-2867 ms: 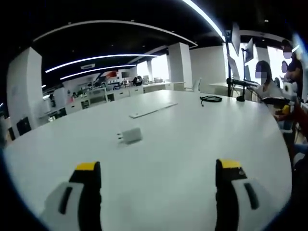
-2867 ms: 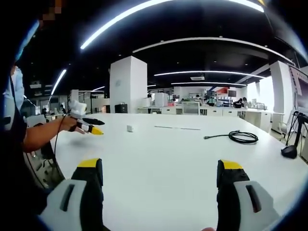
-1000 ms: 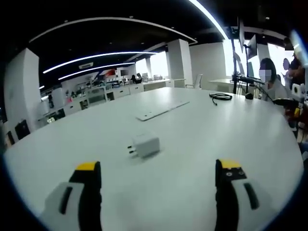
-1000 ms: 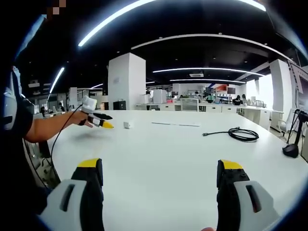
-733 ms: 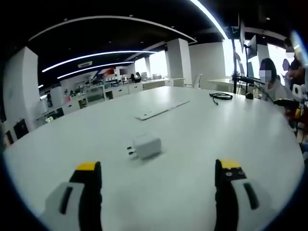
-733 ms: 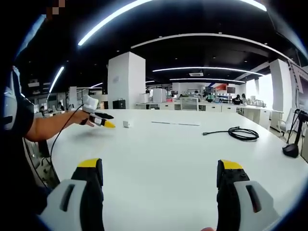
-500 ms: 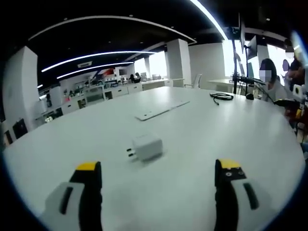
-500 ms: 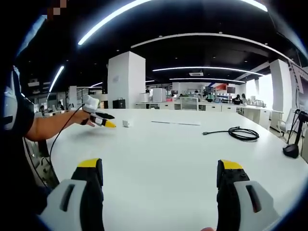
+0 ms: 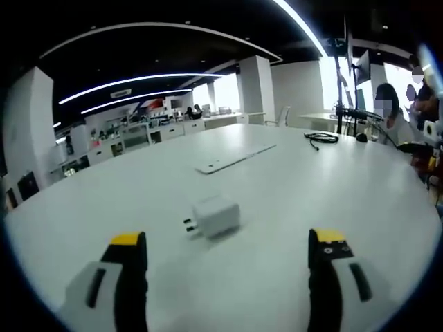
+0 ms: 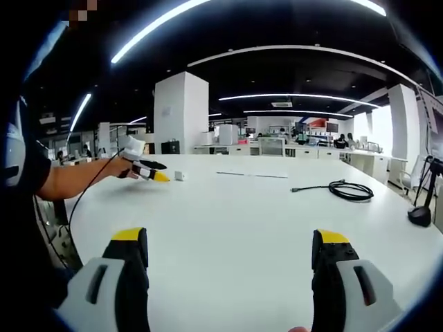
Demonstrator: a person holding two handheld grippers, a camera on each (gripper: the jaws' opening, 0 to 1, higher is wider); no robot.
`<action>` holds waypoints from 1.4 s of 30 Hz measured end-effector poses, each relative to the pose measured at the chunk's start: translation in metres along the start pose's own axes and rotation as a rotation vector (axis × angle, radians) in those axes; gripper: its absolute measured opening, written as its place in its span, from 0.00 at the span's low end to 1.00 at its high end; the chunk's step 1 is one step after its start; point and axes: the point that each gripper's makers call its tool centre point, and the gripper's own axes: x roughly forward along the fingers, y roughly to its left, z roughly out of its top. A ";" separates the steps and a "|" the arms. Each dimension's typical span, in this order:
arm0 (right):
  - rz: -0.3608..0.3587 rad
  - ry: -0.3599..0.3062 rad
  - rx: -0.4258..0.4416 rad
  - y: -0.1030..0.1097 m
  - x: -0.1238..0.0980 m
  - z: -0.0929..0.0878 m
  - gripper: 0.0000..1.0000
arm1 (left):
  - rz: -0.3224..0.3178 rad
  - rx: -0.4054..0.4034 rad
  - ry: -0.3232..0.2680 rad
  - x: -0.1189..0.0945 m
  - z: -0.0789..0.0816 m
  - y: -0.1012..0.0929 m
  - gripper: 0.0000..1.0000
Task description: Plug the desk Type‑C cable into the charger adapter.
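the white charger adapter (image 9: 216, 215) lies on the broad white table (image 9: 277, 200) in the centre of the left gripper view, prongs pointing toward the left of the frame, just ahead of the left gripper (image 9: 228, 259), whose yellow-tipped jaws stand wide with nothing between them. in the right gripper view the same adapter (image 10: 180, 176) is a small block at the left middle, just beyond the left gripper (image 10: 154, 173) held out in a hand. the black type-c cable (image 10: 340, 189) lies coiled at the right middle of that view, its plug end stretched toward the left, well apart from the adapter. the right gripper (image 10: 232, 259) is also wide and empty, low in its frame. the step in hand looks like the reach for the adapter; next, i'd judge, the left jaws need to close on its body, and the right gripper must go for the cable's plug.
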 end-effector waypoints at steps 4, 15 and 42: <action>-0.002 -0.001 -0.001 -0.002 0.001 0.001 1.00 | -0.002 0.004 -0.002 0.005 0.002 0.000 0.96; -0.007 0.004 0.003 -0.005 0.003 -0.002 1.00 | 0.004 -0.001 0.005 0.017 0.001 0.007 0.98; -0.034 0.017 0.015 -0.014 0.001 -0.009 1.00 | -0.023 0.033 0.005 0.045 0.001 0.005 0.84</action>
